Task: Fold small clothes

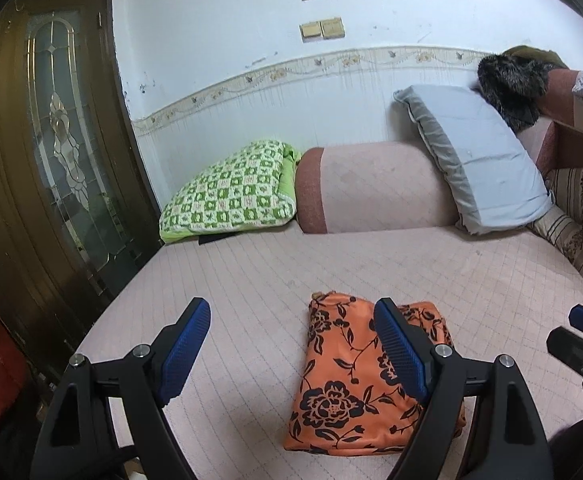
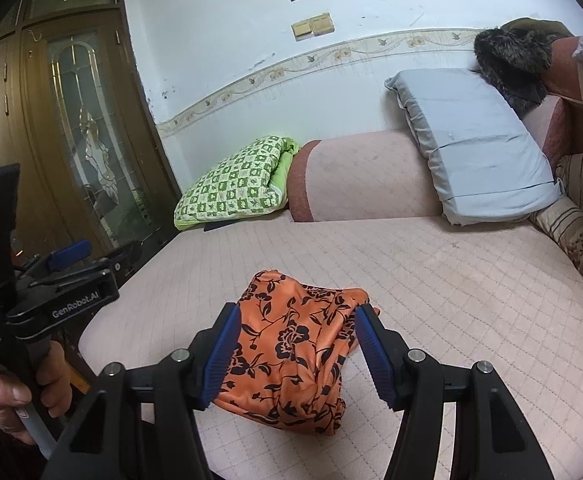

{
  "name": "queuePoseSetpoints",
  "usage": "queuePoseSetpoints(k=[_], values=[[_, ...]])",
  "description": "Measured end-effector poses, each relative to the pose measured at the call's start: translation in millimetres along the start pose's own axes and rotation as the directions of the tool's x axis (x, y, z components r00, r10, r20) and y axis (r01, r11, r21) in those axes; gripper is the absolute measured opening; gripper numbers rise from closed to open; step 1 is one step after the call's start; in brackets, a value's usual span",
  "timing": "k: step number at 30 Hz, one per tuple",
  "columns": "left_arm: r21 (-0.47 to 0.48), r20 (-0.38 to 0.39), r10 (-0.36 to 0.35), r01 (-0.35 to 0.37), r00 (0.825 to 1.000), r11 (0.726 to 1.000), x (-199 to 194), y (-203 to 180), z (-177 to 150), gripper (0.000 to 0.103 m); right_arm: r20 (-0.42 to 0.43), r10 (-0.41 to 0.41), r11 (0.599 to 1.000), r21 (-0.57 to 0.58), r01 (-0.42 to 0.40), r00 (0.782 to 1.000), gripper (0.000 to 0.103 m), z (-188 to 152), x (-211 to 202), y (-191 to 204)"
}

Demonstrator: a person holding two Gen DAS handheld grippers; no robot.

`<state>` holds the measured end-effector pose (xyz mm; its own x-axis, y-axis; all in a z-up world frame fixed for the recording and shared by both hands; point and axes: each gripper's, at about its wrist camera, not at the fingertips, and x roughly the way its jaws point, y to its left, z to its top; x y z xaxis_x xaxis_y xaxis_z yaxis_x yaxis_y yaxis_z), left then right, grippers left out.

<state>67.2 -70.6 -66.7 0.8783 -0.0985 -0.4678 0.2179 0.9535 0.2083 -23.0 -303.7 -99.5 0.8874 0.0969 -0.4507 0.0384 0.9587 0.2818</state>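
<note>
Hand-held grippers (image 1: 291, 348) (image 2: 295, 354) wide open, empty.

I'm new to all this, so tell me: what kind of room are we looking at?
Most likely a bedroom at home: a quilted pink bed with a grey pillow and a folded green quilt against the wall.
</note>
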Motion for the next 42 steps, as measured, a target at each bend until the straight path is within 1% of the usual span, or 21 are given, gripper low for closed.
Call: queuePoseSetpoints(k=[3,7,13,16,21,25,32,37,42], values=[[-0.017,-0.021,-0.009,0.009,1.000,1.000,3,4,-2,0.084,-0.017,-0.004,1.000,0.023,0.004,1.000,0.063,-1,6,-8],[-0.038,-0.014,0.002,-0.003,1.000,0.999,3,14,-2,0.084,-0.035,-0.003,0.999,0.051,0.005,0.999,0.063,1,13,-13],[-0.051,-0.024,0.021,-0.022,0.999,0.998,8,29,-7,0.084,0.000,-0.021,1.000,0.000,0.021,1.000,0.063,2,5,7],[-0.061,-0.026,0.017,-0.018,1.000,0.998,9,32,-9,0.084,0.034,-0.043,0.999,-0.016,0.043,0.999,0.063,5,-3,18],[-0.046,-0.032,0.010,-0.012,0.999,0.999,11,25,-10,0.084,0.120,-0.120,0.989,-0.070,0.129,0.985,0.063,8,-22,36],[-0.024,-0.027,0.006,-0.007,1.000,1.000,9,16,-10,0.084,0.162,-0.153,0.982,-0.081,0.168,0.975,0.063,10,-32,38],[0.006,-0.023,-0.034,0.034,0.999,0.999,5,2,-9,0.084,0.155,-0.173,0.982,-0.045,0.182,0.973,0.063,11,-35,28],[0.002,-0.024,-0.060,0.060,0.998,0.998,4,0,-8,0.084,0.152,-0.173,0.982,-0.044,0.182,0.973,0.063,10,-35,24],[0.005,-0.022,-0.068,0.068,0.997,0.998,2,0,-7,0.084,0.156,-0.168,0.982,-0.060,0.179,0.973,0.063,10,-34,29]])
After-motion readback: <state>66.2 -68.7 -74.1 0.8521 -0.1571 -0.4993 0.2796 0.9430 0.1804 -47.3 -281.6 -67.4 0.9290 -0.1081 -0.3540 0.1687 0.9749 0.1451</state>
